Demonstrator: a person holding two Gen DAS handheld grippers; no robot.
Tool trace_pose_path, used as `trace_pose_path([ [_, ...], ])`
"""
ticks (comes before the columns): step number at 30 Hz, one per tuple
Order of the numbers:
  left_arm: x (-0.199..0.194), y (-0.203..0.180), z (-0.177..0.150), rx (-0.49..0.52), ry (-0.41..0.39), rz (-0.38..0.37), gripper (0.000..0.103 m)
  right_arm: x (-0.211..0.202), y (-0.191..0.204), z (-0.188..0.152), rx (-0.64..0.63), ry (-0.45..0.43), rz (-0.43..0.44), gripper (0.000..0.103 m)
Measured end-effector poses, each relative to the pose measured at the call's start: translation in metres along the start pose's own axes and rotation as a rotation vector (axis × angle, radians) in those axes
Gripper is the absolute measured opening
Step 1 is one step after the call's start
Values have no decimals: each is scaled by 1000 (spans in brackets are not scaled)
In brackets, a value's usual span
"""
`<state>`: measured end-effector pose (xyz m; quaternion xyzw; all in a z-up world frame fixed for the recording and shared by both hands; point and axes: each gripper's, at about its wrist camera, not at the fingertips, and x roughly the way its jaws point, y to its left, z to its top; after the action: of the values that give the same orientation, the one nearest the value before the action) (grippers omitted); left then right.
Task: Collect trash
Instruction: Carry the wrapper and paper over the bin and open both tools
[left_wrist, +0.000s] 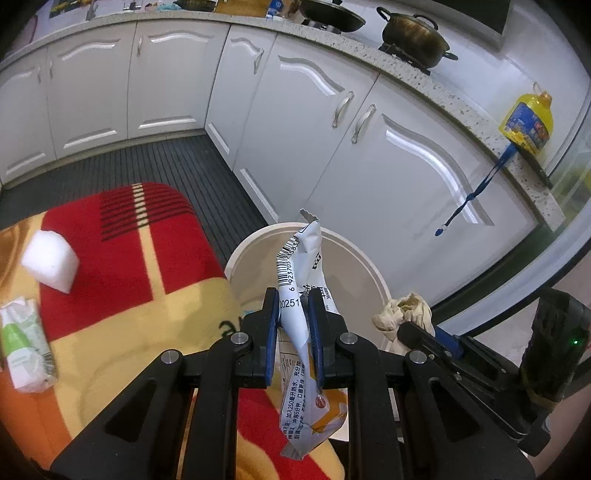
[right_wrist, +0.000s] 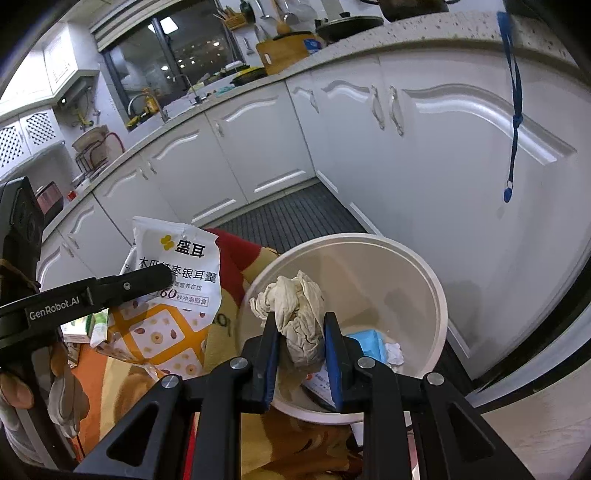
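**Both tongs loaded beside the white bin**

A glossy, creased food sachet (left_wrist: 301, 280) with a printed barcode and a serrated top edge is pinched between the blue pads of the left tongs (left_wrist: 293, 314); it is twisted and stands up past the fingertips, its lower part hanging below them. Just ahead of these tongs a round, smooth white plastic bin (left_wrist: 369, 266) is seen on the floor.

A crumpled, cloth-like beige paper wad (right_wrist: 301, 314) is clamped in the right tongs (right_wrist: 301, 325), held over the bin's open mouth (right_wrist: 436, 295). Inside the bin, below the wad, a blue packet (right_wrist: 367, 341) and a small white paper ball (right_wrist: 393, 352) are seen.

Left of the left tongs, a white foam block (left_wrist: 50, 260) and a green-and-white tissue pack (left_wrist: 26, 345) lie on a plush red-and-yellow blanket (left_wrist: 122, 258).
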<state>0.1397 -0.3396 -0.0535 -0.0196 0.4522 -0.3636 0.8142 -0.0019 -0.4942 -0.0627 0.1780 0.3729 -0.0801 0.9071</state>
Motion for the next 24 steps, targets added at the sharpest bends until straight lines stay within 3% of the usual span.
trace_pose_path([
  [12,37,8,1,-20,38,33,14,31,-12,2,22,45,-23,21],
  [15,40,12,0,-26,41,37,15,42,-14,4,26,59,-31,32],
  [16,42,13,-1,-25,43,41,17,45,-15,4,31,59,-37,44],
  [17,42,13,-1,-24,46,46,19,46,-16,4,38,57,-41,48],
  [19,43,15,-3,-28,47,48,40,48,-16,3,45,62,-39,48],
  [24,40,17,-6,-33,48,37,45,46,-15,1,41,69,-38,48],
])
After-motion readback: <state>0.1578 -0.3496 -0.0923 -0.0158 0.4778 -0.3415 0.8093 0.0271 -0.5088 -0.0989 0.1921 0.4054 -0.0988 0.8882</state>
